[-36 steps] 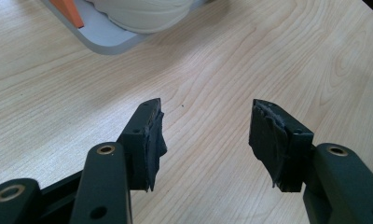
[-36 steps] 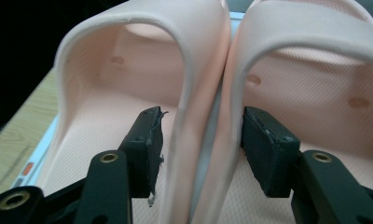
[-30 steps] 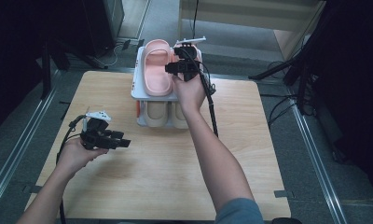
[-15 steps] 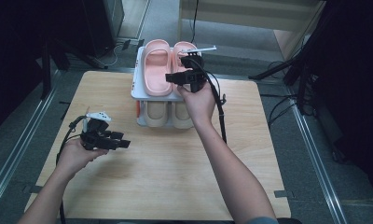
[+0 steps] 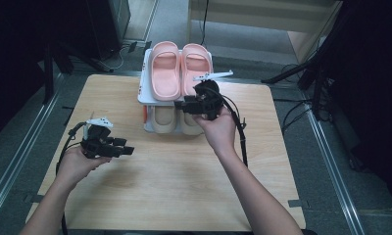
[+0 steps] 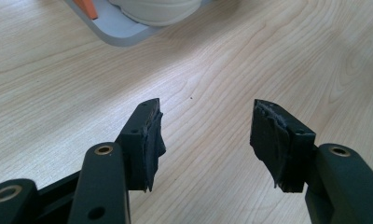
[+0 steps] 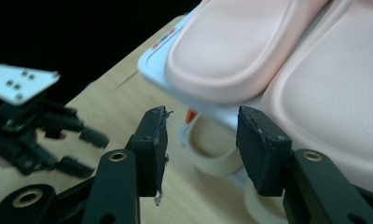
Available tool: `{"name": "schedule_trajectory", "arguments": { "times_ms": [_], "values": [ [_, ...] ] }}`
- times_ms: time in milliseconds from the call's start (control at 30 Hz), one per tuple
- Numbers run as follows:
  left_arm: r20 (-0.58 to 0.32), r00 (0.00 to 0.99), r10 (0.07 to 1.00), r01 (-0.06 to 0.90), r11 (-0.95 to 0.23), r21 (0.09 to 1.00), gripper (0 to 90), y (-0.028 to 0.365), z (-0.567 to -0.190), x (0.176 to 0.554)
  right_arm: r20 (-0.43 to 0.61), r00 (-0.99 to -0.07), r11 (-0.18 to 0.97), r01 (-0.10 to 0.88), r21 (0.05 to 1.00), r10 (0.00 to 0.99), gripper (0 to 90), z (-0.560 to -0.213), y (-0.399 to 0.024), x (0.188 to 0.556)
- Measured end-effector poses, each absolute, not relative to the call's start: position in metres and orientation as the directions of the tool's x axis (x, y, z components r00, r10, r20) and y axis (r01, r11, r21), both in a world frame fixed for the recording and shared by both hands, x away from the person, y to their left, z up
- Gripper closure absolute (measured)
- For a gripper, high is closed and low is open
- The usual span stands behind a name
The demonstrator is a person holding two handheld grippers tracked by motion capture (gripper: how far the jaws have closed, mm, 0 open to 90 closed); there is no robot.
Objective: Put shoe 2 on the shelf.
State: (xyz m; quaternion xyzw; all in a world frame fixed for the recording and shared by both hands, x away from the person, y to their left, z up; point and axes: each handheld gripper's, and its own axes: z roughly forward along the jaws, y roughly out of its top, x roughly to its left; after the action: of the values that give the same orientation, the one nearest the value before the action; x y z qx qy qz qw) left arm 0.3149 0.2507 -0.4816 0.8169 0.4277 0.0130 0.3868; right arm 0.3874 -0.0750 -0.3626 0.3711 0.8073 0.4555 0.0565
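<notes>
A pair of pink slippers lies on the top shelf of a small white rack, with a beige pair on the shelf below. My right gripper hovers at the rack's front edge, pointing left. Its jaws have just been closing a little but stand open with nothing between them. Beyond them are a pink slipper's toe and a beige slipper. My left gripper rests low at the table's left, open over bare wood.
The wooden table has free room in front of the rack and to its right. The rack's grey base and an orange tab lie ahead of the left gripper. Dark stands and cables ring the table.
My right gripper has drawn back from over the pink slippers toward the person and sunk to the rack's front edge. The left hand has stayed put.
</notes>
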Motion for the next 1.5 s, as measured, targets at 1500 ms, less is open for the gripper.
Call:
{"name": "schedule_trajectory", "arguments": {
  "times_ms": [1500],
  "values": [
    [-0.301, 0.707, 0.64, 0.64, -0.398, 0.658, 39.9, 0.212, -0.48, 0.304, 0.194, -0.833, 0.409, 0.44, 0.799, 0.517, 49.6, -0.458, -0.163, 0.32]
  ]
}}
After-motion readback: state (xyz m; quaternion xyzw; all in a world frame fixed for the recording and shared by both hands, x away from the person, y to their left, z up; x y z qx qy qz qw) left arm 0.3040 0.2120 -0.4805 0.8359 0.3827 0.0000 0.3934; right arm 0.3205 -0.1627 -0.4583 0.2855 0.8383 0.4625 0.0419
